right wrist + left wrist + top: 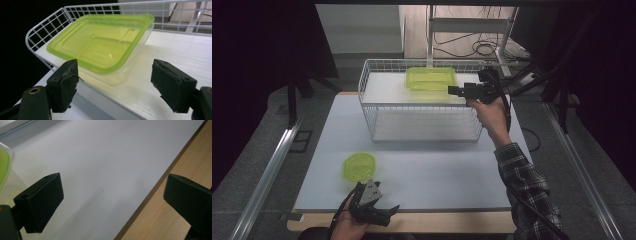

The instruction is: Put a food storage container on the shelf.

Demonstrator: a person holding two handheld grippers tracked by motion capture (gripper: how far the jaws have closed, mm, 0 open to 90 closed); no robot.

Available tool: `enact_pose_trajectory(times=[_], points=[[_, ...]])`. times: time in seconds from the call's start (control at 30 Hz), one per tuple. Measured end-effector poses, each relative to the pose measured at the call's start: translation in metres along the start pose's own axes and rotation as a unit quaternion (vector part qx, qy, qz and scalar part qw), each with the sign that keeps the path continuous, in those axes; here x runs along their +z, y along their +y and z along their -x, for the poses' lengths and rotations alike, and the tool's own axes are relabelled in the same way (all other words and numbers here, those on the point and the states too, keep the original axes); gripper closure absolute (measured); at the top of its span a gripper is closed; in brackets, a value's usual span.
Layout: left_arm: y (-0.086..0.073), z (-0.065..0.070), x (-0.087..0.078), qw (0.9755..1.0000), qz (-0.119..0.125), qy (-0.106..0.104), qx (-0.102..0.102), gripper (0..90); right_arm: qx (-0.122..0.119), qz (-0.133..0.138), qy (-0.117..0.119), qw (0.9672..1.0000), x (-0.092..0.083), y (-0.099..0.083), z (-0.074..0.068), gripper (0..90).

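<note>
A rectangular green-lidded box (431,78) sits on the top shelf of a white wire rack (422,100) that stands at the far side of the desk (437,175). The box lies toward the back of that shelf, close to the rack's raised wire rim.

The right gripper (453,90) is held level at the rack's right end, pointing left toward the box, with the person's right hand (490,112) wrapped round its handle below. In the right gripper view its fingers (63,83) stand wide apart with nothing pressed between them. The box (105,47) lies just ahead of them and a little to the left of the gap: its near corner comes close to the left-hand finger, while the right-hand finger is over bare shelf, clear of the box. I see no contact between the pads and the box.

The left gripper (393,208) rests low at the near edge of the desk, in the person's left hand (347,226). Its fingers (41,202) are also spread wide over the desk's pale surface and wooden edge, gripping nothing. A round green-lidded tub (359,166) stands on the desk just beyond that gripper, near it but not between its fingers.
</note>
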State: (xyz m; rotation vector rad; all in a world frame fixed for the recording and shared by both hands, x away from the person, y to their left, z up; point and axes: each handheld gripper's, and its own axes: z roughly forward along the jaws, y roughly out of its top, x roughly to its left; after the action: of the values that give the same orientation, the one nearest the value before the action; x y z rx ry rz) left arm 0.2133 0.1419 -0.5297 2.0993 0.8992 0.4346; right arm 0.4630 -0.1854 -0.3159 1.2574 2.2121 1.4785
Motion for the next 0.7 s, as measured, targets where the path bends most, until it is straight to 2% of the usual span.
enact_pose_trajectory(times=[0.27,0.43,0.7], points=[[-0.001,-0.001,0.001,1.0,0.001,0.005,0.0,2.9,-0.02,0.001,0.013,0.9997,-0.011,-0.015,-0.006,16.1],[-0.001,0.0,0.002,1.0,-0.006,0.0,0.002,2.9,-0.047,-0.007,0.028,0.9985,-0.016,-0.027,-0.012,11.1],[0.0,0.001,0.002,0.9999,-0.009,-0.002,0.005,2.9,-0.067,-0.011,0.044,0.9967,-0.022,-0.05,-0.018,6.8]])
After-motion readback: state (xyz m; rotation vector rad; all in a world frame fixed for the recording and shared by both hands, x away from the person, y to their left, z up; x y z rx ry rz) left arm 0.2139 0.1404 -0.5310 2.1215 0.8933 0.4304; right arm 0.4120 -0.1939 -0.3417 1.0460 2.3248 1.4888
